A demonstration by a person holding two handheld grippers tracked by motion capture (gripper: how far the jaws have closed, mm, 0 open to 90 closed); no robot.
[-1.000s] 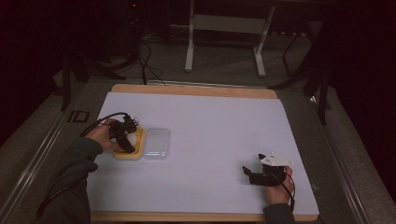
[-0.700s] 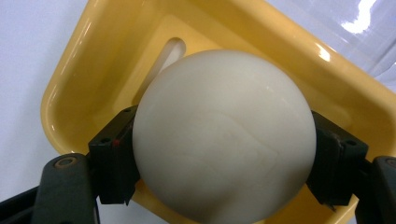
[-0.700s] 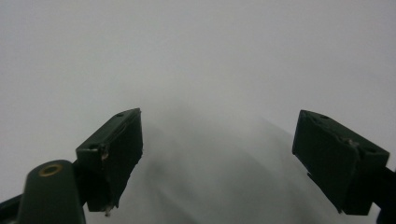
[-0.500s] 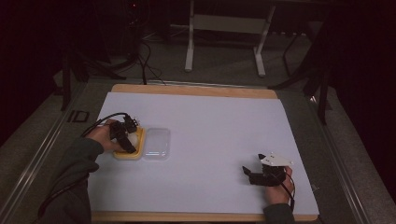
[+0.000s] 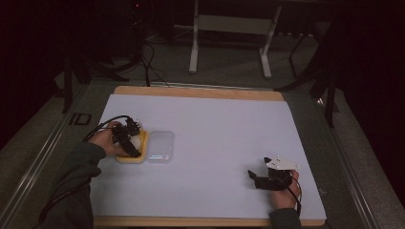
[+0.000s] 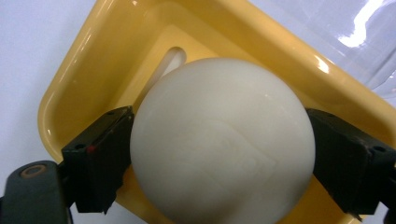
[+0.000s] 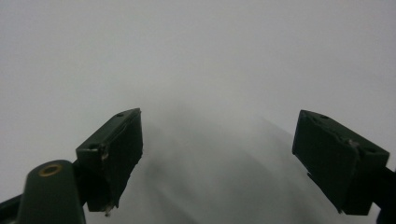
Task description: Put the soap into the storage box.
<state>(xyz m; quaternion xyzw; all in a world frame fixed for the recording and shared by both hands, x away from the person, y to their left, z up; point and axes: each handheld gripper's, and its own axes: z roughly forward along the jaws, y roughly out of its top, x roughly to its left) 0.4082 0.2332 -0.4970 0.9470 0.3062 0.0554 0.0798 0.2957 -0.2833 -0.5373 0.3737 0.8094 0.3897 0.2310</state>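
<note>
A: What has moved since a second ago?
B: Both hands sit where they were; the left claw (image 6: 219, 154) has just been opening, with the white ball (image 6: 222, 140) between its jaws.
A: Does it grip the ball?
B: The pads lie right against its sides; pressing or released, I cannot tell. The ball sits in the yellow tray (image 6: 84, 65), beside a clear lid (image 5: 160, 146).
A: The right claw (image 7: 217, 158)?
B: Spread wide, holding nothing, over the white table (image 5: 229, 129).

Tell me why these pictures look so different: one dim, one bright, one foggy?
High view: dim, room behind the white table top nearly black. Left gripper view: bright and close, glare streaks on the clear plastic lid, soft sheen on the round white ball in the yellow plastic tray. Right gripper view: blurred grey surface, soft shadows.
</note>
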